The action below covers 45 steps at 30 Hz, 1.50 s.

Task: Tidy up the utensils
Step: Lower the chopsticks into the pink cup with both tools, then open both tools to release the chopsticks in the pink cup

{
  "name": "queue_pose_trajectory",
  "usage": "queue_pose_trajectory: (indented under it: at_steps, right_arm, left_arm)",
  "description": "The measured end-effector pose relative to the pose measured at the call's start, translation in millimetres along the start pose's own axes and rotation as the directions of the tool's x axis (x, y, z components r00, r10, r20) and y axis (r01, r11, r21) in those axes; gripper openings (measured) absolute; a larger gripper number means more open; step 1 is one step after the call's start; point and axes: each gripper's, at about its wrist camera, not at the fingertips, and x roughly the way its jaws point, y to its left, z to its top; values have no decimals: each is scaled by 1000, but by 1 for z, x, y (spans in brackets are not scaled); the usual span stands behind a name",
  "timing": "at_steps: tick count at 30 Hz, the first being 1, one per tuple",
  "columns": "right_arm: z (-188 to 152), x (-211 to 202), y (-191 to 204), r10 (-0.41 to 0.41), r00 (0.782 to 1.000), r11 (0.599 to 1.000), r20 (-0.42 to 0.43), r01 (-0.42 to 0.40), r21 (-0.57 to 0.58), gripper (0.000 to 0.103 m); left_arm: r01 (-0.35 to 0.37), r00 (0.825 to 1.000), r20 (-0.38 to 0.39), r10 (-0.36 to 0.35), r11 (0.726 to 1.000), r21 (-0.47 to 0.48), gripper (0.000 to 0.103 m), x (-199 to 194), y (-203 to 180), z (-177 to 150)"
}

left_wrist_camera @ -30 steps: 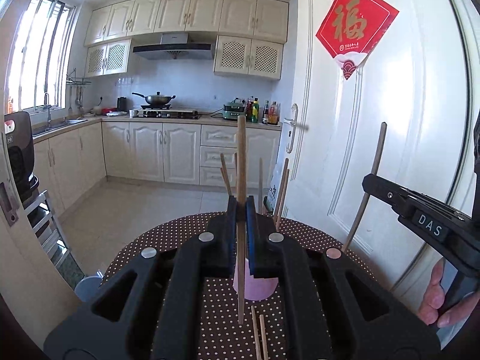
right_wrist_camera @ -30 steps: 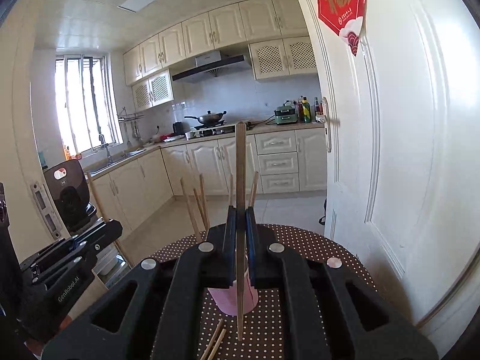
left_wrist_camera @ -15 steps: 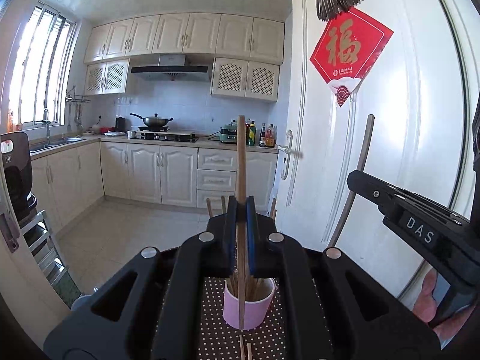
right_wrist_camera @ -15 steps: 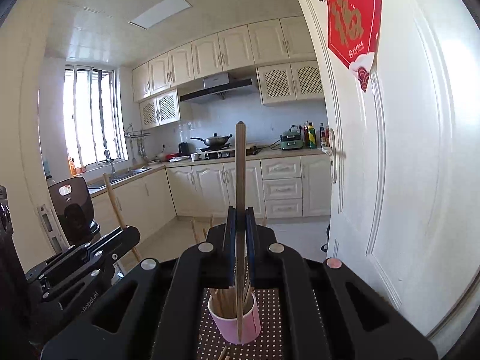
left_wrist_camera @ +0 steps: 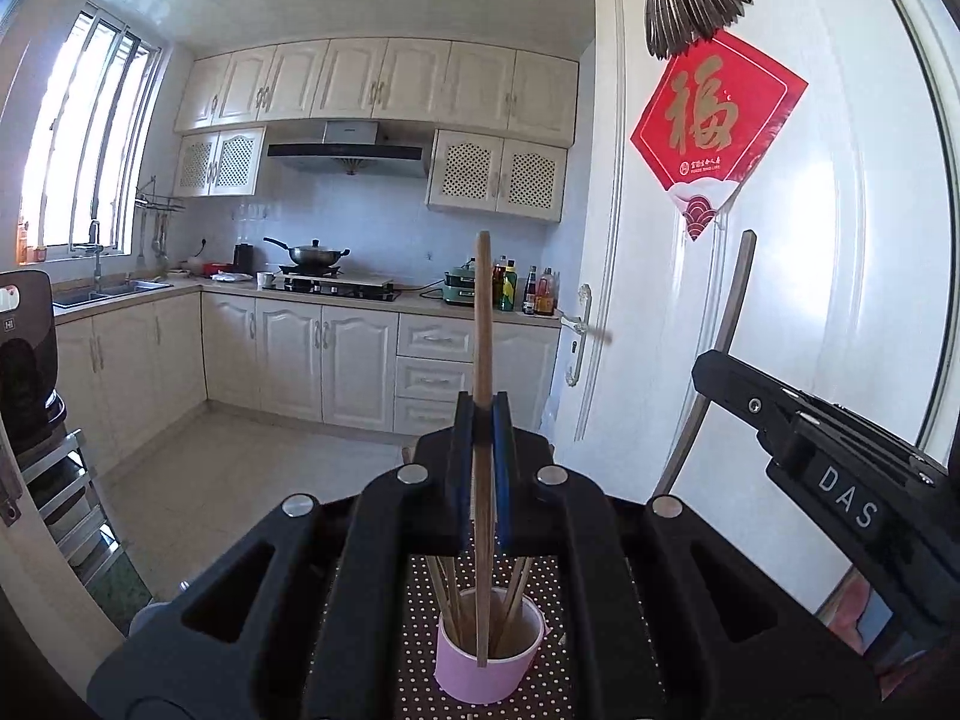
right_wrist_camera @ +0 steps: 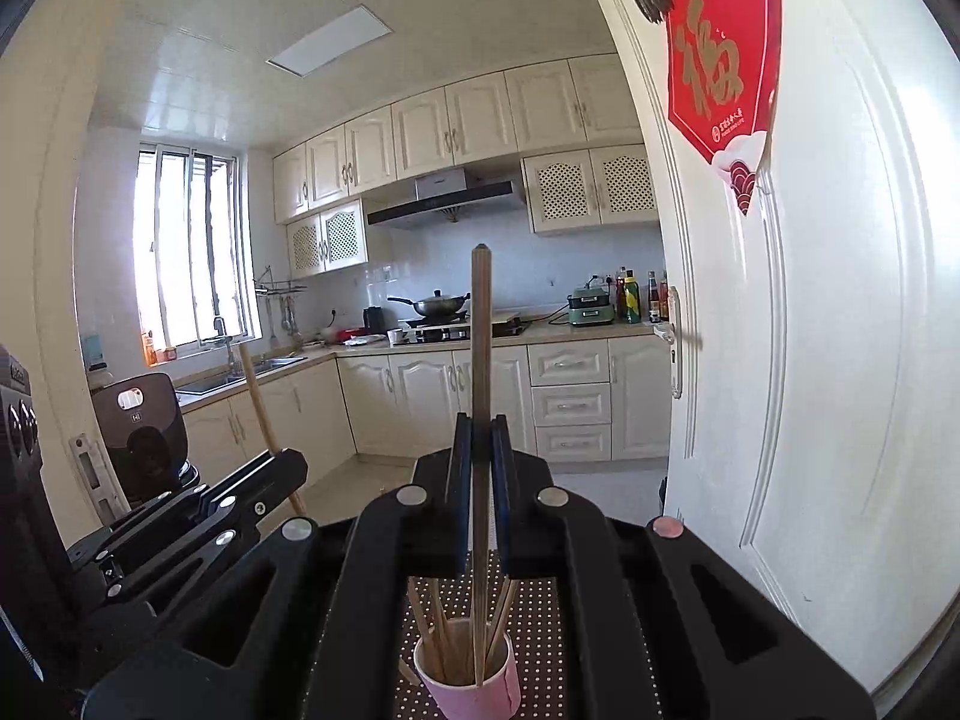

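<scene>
A pink cup (left_wrist_camera: 487, 666) with several wooden chopsticks stands on the dotted brown tablecloth (left_wrist_camera: 420, 630); it also shows in the right wrist view (right_wrist_camera: 474, 687). My left gripper (left_wrist_camera: 482, 420) is shut on a wooden chopstick (left_wrist_camera: 482, 324) held upright, its lower tip at the cup's mouth. My right gripper (right_wrist_camera: 478, 438) is shut on another chopstick (right_wrist_camera: 478, 330), upright, its lower end inside the cup. Each gripper shows in the other's view, the right one (left_wrist_camera: 840, 456) and the left one (right_wrist_camera: 198, 516).
A white door (left_wrist_camera: 810, 300) with a red paper sign (left_wrist_camera: 714, 126) stands close on the right. Kitchen cabinets and a counter (left_wrist_camera: 336, 300) lie beyond. A black appliance (left_wrist_camera: 24, 354) sits at the left.
Both grippers rose and tilted, so the cup dropped lower in view. The chopstick tips have come down to the cup's mouth. The loose chopsticks on the cloth are out of sight.
</scene>
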Motion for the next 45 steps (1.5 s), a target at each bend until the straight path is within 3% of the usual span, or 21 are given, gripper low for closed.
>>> queue_pose_trajectory:
  at_steps: [15,32,45]
  right_arm:
    - [-34,66,-15,-15,993,1000,-114,18,25,5]
    - [-74,94,-22,-11,963,997,-269,32,76,5]
    - [-74,87,-25,-3,953,997,-304,28,76,8]
  left_arm:
    - [-48,994,-100,47,999,-7,6,68,7,-28]
    - [-73,965,-254,66,997,-15,7,107,20,-73]
    - [-59,967,-247,64,998,25,8,100,16,-76]
